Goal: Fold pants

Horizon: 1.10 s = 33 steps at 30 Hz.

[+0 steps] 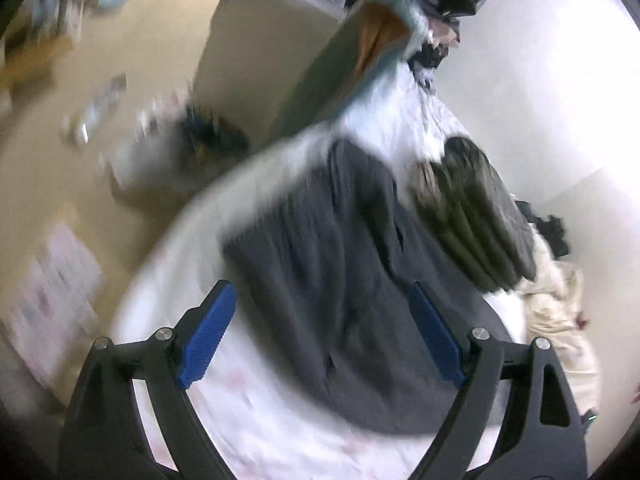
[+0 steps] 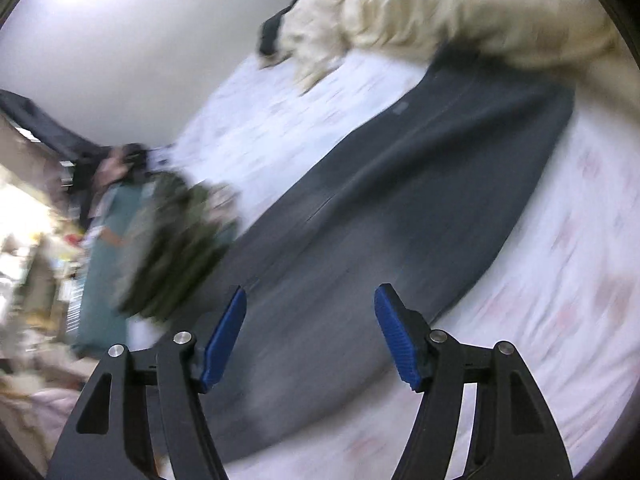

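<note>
Dark grey pants [image 1: 340,264] lie spread on a white bed sheet [image 1: 256,420], blurred by motion. In the left wrist view my left gripper [image 1: 320,292] hangs above them, open, nothing between its blue pads [image 1: 208,340]. The right wrist view shows the same grey pants [image 2: 400,208] stretched diagonally across the sheet [image 2: 560,320]. Above their near part my right gripper [image 2: 310,304] is open, its blue pads [image 2: 396,340] apart and empty.
A stack of folded olive and dark clothes [image 1: 476,212] sits on the bed beside the pants, also seen as the olive stack [image 2: 172,240]. A cream blanket [image 2: 420,12] lies bunched at the pants' far end. The bed's edge, floor [image 1: 80,128] and clutter lie to the left.
</note>
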Motion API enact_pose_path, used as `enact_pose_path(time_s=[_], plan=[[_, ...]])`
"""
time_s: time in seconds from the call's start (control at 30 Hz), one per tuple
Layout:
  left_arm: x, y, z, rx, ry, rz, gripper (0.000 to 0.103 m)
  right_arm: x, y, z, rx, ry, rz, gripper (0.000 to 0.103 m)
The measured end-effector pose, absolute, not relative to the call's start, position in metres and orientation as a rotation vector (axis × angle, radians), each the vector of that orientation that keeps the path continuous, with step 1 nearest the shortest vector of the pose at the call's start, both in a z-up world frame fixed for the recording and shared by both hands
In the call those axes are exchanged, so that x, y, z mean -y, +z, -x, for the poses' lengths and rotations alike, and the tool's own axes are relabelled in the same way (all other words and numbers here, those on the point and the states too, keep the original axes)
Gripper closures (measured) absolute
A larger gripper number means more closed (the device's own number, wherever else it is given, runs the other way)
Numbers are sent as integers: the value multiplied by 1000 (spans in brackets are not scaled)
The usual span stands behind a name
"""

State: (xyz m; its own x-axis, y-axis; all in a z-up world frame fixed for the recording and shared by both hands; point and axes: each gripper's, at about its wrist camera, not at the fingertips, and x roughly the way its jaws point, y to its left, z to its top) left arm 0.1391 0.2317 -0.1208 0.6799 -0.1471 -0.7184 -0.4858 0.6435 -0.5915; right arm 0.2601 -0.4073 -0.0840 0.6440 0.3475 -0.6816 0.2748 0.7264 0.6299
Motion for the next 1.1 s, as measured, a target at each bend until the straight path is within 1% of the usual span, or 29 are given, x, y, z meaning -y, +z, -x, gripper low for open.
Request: enact_pose_path(time_s=[0.13,0.23,0.27,0.33,0.4,0.5,0.57,0.6,0.63,0.67,0.7,0.87,0.93,0.97,1.0,1.03,1.1], plan=[[-200,-161,-142,-874,178,919,17,393,-91,-228,-931,92,-830,30],[-207,-187,-160,-910,248,937,20,403,-110,-224,-966,63,-871,30],[-214,-191,-167,-886,271,945,22,410,-116,-224,-972,48,-896,30],[-219,-188,-180,-853,275,923,22,425,-128,-232,-975,24,-967,30],[-223,-185,-197,-850,271,880,24,438,-136,-233,-960,12,-1021,30],[-238,-192,-214,-839,292,906,25,448,-137,-230,-939,-35,-1027,30],[-241,-191,-223,-835,311,864,26,450,-139,-230,-944,-28,-1039,30],[-241,-188,-226,-823,326,839,36,450,-140,-230,-950,-21,-1038,30],[-242,-186,-225,-811,323,841,43,449,-140,-231,-956,-12,-1029,30],[-242,-184,-224,-795,307,855,56,449,-140,-232,-956,-9,-1020,30],[-243,-185,-223,-797,300,854,65,448,-140,-232,-957,-8,-1007,30],[-236,-148,-216,-758,268,785,76,447,-145,-229,-966,14,-1010,30],[-232,-132,-210,-733,261,778,76,447,-147,-218,-958,26,-1026,29],[-230,-126,-210,-727,260,773,76,447,-150,-210,-957,7,-1039,27],[-227,-120,-209,-727,268,758,76,448,-155,-203,-962,-16,-1057,21],[-226,-117,-210,-728,275,749,76,448,-163,-197,-966,-29,-1086,18],[-222,-115,-214,-733,294,719,76,447,-187,-200,-1019,-5,-1152,18]])
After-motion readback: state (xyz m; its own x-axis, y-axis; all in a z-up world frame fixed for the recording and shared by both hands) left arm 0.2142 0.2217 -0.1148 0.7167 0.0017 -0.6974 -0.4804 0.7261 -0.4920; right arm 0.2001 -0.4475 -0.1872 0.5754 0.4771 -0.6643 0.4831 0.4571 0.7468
